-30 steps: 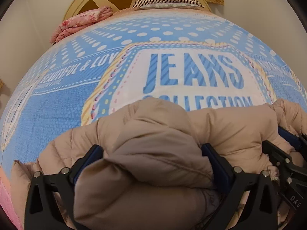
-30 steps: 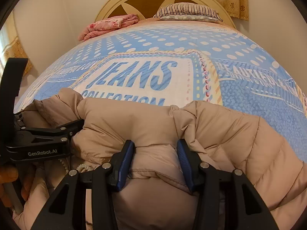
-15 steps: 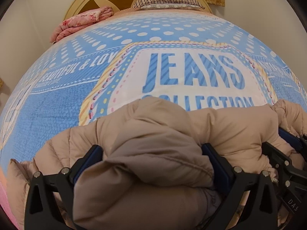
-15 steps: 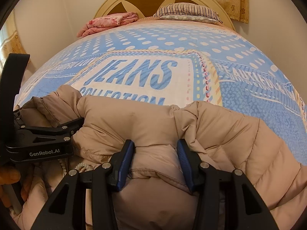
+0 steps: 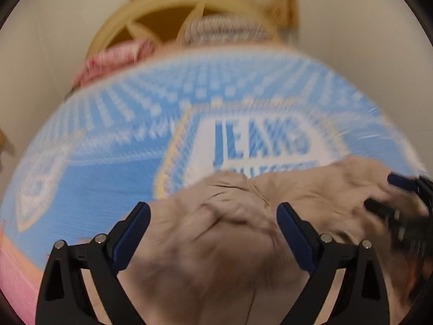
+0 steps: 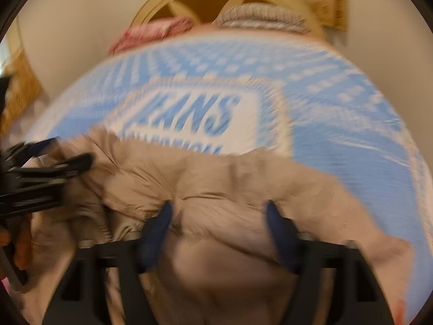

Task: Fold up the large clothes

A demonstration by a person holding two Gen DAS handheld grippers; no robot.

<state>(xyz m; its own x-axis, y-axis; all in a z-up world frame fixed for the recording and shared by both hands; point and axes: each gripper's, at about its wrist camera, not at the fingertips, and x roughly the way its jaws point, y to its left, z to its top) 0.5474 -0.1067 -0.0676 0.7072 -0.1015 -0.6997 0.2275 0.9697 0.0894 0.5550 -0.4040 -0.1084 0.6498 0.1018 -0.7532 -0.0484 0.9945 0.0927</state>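
Observation:
A beige puffer jacket (image 5: 297, 184) lies bunched on the blue bed cover (image 5: 108, 162) at the near edge. My left gripper (image 5: 213, 216) hangs above it. Its jaws are wide and closing slightly, the padding lies below between them, and the pads do not press on it. In the right wrist view the jacket (image 6: 216, 178) spreads across the cover (image 6: 338, 124). My right gripper (image 6: 217, 216) is opening. A fold sits between its blue pads without being pinched. Each gripper shows in the other's view: the right gripper (image 5: 389, 193) and the left gripper (image 6: 70, 151). Both views are motion-blurred.
The bed cover bears a white panel reading JEANS. At the head of the bed are a striped pillow (image 5: 224, 29), a folded pink blanket (image 5: 113, 59) and a curved wooden headboard (image 5: 140, 10). A hand (image 6: 5, 238) shows at the left edge.
Both grippers have risen and drawn back from the jacket, so more of the bed shows. The right jaws have spread wide off the fold they were pinching. The left jaws no longer hug the padding.

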